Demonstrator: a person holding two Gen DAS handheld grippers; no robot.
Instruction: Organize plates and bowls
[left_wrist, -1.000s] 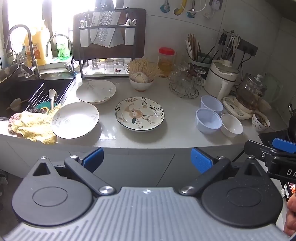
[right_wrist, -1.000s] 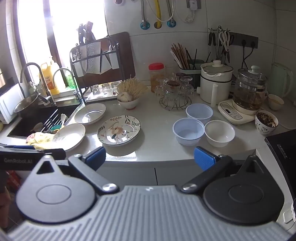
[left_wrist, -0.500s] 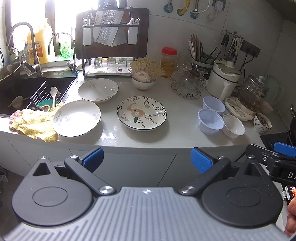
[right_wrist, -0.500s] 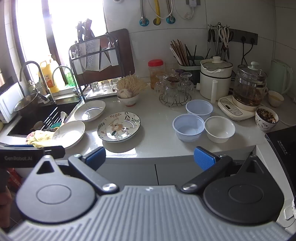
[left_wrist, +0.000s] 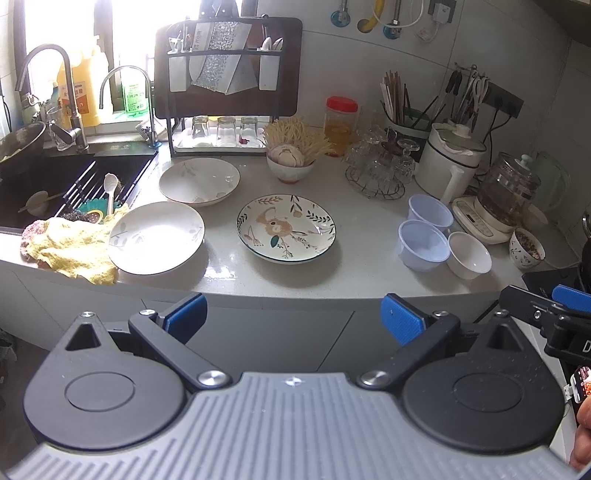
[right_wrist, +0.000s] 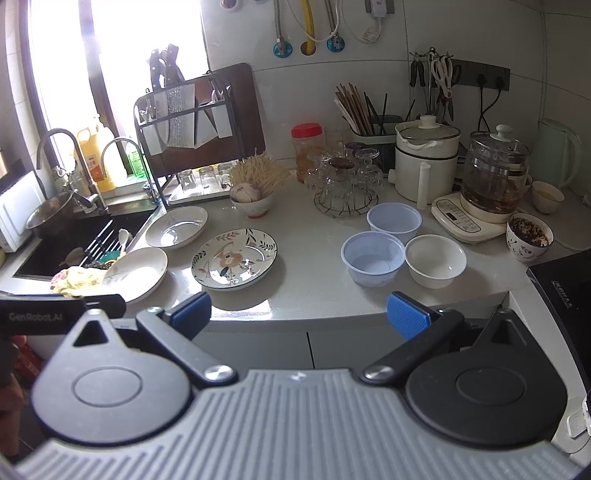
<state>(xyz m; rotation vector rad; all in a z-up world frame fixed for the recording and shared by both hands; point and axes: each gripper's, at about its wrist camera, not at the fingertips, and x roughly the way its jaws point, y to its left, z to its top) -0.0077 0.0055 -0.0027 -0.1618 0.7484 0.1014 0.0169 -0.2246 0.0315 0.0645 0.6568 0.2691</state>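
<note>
Porcelain and plastic sit spread over the pale tabletop (left_wrist: 229, 275), nothing stacked yet. Two white plates (left_wrist: 157, 236) (left_wrist: 199, 181) lie near the sink, one resting partly on a yellow cloth (left_wrist: 74, 251); the flowered plate (left_wrist: 286, 228) sits alone in the middle. To the right, two bluish plastic bowls (right_wrist: 372, 257) (right_wrist: 394, 222) and a white bowl (right_wrist: 435, 260) crowd together, touching or nearly so. Both the left gripper (left_wrist: 293, 317) and the right gripper (right_wrist: 299, 314) hang short of the tabletop edge, blue fingers spread wide, holding nothing. Risks, as I judge them — the cloth-propped plate could tip or slide when pinched at its rim, and lifting one bowl may drag its neighbour toward the kettle base (right_wrist: 465, 218).
</note>
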